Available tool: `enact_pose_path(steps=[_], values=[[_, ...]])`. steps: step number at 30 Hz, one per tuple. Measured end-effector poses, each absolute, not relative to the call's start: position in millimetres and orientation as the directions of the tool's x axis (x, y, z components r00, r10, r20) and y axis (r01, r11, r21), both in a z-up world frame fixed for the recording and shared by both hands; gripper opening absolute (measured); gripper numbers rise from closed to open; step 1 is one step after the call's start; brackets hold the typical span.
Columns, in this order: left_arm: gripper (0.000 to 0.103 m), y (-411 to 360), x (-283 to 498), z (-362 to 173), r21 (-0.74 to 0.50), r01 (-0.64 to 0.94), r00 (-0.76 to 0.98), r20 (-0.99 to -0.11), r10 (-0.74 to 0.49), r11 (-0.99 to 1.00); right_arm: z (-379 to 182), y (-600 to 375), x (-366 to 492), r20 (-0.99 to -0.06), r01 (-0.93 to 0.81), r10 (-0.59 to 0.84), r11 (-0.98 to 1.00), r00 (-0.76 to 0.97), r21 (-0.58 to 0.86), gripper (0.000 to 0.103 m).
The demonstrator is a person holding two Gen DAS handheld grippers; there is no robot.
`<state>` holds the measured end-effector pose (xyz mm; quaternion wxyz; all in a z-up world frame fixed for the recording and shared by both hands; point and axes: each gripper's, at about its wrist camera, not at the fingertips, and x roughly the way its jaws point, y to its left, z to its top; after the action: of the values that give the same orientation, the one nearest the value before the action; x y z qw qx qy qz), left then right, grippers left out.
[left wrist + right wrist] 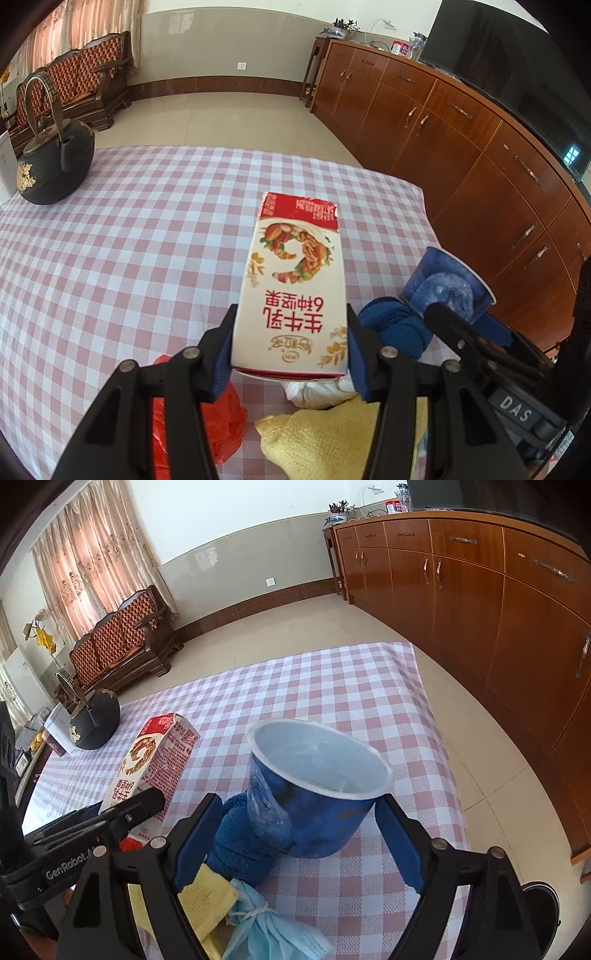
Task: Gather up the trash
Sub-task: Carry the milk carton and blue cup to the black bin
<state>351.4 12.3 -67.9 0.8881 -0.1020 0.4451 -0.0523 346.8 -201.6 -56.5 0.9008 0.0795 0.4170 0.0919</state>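
While left tongs clamp carton, cup sits btwn right tongs.

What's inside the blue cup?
The blue cup looks empty: the right wrist view shows only its pale inner wall, nothing lying in it. The very bottom is hidden by the near rim. A blue towel lies beside it, outside.

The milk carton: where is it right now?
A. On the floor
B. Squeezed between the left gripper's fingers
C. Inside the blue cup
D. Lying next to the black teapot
B: the left gripper has its blue pads pressed against both sides of the milk carton.
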Motion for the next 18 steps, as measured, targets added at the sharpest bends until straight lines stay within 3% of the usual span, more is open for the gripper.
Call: enact_pose_path(steps=[9,11,12,18], values=[[0.053,14,355,-72,-0.231,-0.002,0.596,-0.782,-0.184,0.973,-76,-219,383,-0.753,0.011,0.311,0.921,0.58,0.389,0.086],[0.053,13,357,-74,-0.231,-0.002,0.592,-0.785,-0.185,0.973,-78,-219,387,-0.745,0.015,0.315,0.917,0.588,0.399,0.082],[0.053,13,358,-75,-0.233,-0.004,0.59,-0.786,-0.186,0.973,-78,-218,388,-0.741,0.011,0.316,0.916,0.592,0.4,0.073],[0.053,13,360,-77,-0.24,-0.003,0.59,-0.784,-0.192,0.971,-75,-207,391,-0.734,-0.046,0.292,0.941,0.614,0.336,0.073]])
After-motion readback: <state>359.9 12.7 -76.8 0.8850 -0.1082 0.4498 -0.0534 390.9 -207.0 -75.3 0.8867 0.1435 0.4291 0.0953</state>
